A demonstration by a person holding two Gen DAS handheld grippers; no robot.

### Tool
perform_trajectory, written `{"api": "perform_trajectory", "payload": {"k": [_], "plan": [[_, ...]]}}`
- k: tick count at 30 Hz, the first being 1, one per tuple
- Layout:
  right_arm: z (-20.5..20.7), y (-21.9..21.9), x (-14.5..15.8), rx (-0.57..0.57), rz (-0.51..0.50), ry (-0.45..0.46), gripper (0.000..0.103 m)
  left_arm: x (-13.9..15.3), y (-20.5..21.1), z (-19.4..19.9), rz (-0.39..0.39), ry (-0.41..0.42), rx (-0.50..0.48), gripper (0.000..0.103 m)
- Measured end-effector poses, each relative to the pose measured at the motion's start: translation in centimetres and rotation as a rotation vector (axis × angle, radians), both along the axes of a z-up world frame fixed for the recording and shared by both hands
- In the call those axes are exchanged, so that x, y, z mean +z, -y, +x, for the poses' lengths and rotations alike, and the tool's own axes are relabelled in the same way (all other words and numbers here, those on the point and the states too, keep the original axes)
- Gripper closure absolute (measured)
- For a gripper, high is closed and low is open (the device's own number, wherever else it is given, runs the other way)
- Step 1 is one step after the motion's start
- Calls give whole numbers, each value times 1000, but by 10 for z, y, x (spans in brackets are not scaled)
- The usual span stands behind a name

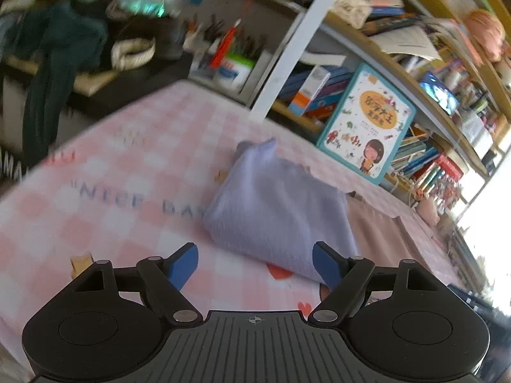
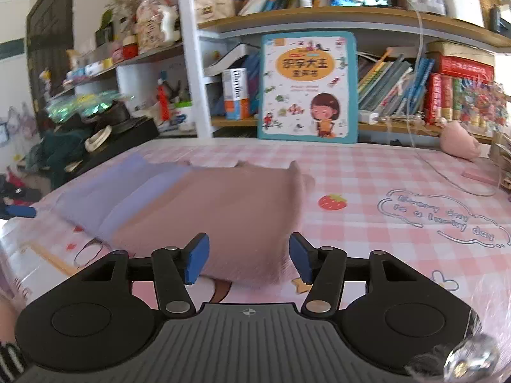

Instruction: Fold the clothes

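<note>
Lying side by side on the pink checked tablecloth, a lavender cloth and a dusty-pink cloth each sit as compact folded bundles, edges touching. The left gripper and the right gripper hover just short of them, jaws spread and holding nothing (probably released to keep the folds undisturbed, or poised to grasp).

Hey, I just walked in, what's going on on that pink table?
A person holding a gripper in each hand is folding clothes on the pink checked tablecloth. A folded lavender cloth and a dusty-pink cloth lie side by side. The left gripper and right gripper are both open, holding nothing, just short of the cloths.
</note>
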State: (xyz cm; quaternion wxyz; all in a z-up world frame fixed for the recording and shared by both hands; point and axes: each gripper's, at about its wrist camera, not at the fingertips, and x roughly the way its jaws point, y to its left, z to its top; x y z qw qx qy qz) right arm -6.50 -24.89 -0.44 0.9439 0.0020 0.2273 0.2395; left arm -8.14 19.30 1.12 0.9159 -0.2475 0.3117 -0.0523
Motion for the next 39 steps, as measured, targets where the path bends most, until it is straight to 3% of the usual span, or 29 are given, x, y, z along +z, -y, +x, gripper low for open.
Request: {"api": "perform_trajectory", "payload": {"k": [6,11,14,21,28,29,33,36,39], "plan": [[-10,-1,-5,29,-26,-3,44,-12,3,7,-96,-68,8,22],[-9,2,-12,27,-33,-17,41,-20,-1,10,-212,-54,86,24],[-7,2,-15,20,-31,-23,41,-26,-10,13,-280,-67,151,35],[-8,1,-14,22,-47,-14,41,-37,-19,27,-440,-89,243,41],[-9,5,-10,13,-42,2,39,-41,-14,45,-508,-100,301,41],[-9,5,-10,11,-41,3,39,-42,-14,46,-509,-101,310,43],[-10,7,-9,6,-37,7,39,-49,-16,46,-515,-96,367,75],[-11,10,-9,9,-28,8,39,-55,-18,45,-532,-72,396,81],[-10,12,-9,-2,-23,6,39,-44,-8,43,-474,-10,376,88]]}}
